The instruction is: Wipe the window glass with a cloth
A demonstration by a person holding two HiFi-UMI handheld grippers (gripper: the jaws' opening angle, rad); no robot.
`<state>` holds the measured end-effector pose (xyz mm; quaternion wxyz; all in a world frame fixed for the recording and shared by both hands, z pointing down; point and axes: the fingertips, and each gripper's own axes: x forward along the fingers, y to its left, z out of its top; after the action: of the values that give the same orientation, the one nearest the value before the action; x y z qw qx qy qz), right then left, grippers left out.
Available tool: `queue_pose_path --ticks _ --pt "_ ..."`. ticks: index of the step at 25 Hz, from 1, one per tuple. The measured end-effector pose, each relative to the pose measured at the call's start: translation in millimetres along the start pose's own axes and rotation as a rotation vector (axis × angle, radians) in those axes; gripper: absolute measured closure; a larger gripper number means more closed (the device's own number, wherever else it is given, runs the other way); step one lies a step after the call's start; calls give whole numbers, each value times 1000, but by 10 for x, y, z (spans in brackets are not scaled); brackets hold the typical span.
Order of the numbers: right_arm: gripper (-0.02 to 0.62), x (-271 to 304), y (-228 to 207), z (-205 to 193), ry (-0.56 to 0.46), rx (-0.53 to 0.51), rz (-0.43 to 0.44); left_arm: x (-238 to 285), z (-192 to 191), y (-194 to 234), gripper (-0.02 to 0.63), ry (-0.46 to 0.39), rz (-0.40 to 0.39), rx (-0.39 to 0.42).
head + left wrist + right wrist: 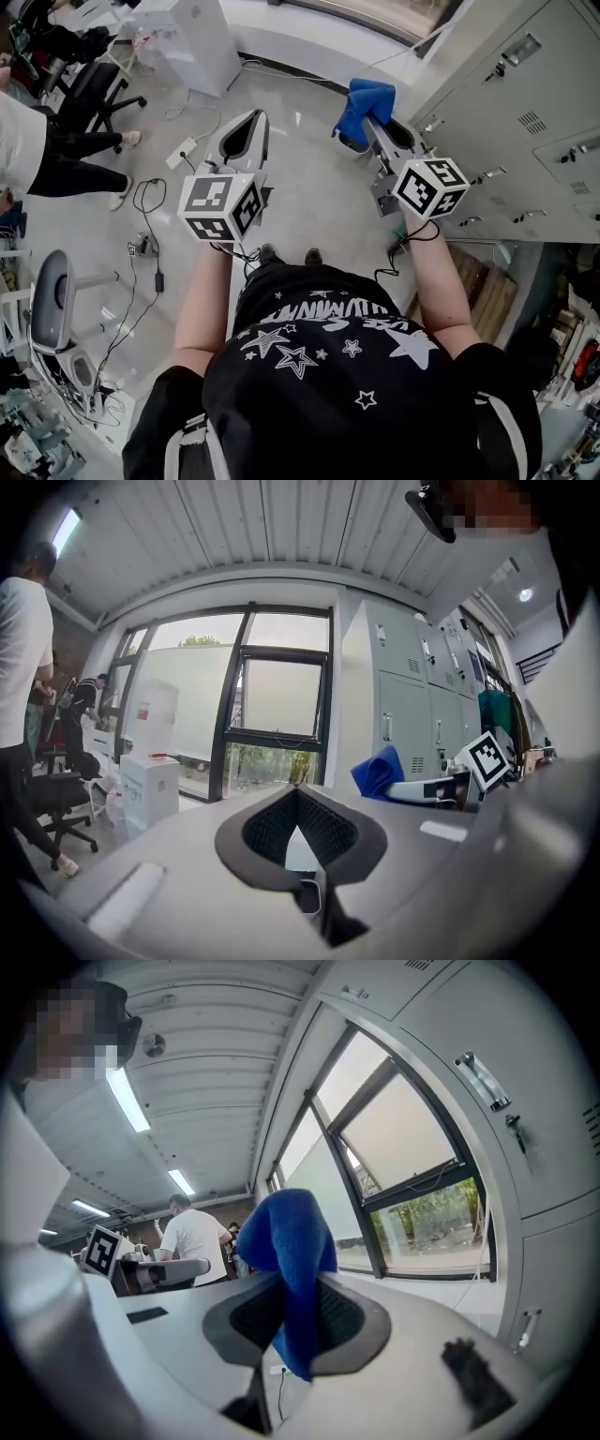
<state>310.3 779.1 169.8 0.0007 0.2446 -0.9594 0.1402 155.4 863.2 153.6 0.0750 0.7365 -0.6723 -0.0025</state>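
Right gripper view: the right gripper [298,1288] has its jaws clamped on a soft blue cloth [292,1232], on the scene's right, with the dark-framed window glass [398,1133] far beyond. The left gripper [298,797] has its jaws together, empty.

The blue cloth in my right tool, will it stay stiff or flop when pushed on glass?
Probably floppy: the blue cloth folds over and hangs limp from the right tool that pinches it. It looks light, since a small pinch holds the whole bunch. Its fuzzy surface would likely drag rather than slip.
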Motion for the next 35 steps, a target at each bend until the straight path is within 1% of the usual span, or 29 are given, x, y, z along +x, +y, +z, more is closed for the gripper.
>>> queue_pose_path --ticks 6,12,16,18,24,27,31,35 --pt "522 -91 23 0 5 -45 27 15 -25 -65 598 -2 19 2" --pt "520 -163 -115 -86 -1 5 27 38 -115 -139 598 9 27 -3" --pt "520 -133 -162 -123 5 23 15 95 -161 -47 598 18 35 -18" --pt "520 -133 -189 -139 9 24 5 155 -184 -14 598 23 27 -30" --pt "520 -20 -392 -84 4 17 -34 489 -67 46 598 -6 -11 -19" --pt "520 100 -555 -48 6 16 -60 708 -74 122 598 2 -31 -20" --pt "520 396 -823 14 14 16 -77 1060 -48 328 598 0 -37 -27" --pt "520 810 -1100 79 12 31 -106 1433 -36 604 598 9 -54 -34"
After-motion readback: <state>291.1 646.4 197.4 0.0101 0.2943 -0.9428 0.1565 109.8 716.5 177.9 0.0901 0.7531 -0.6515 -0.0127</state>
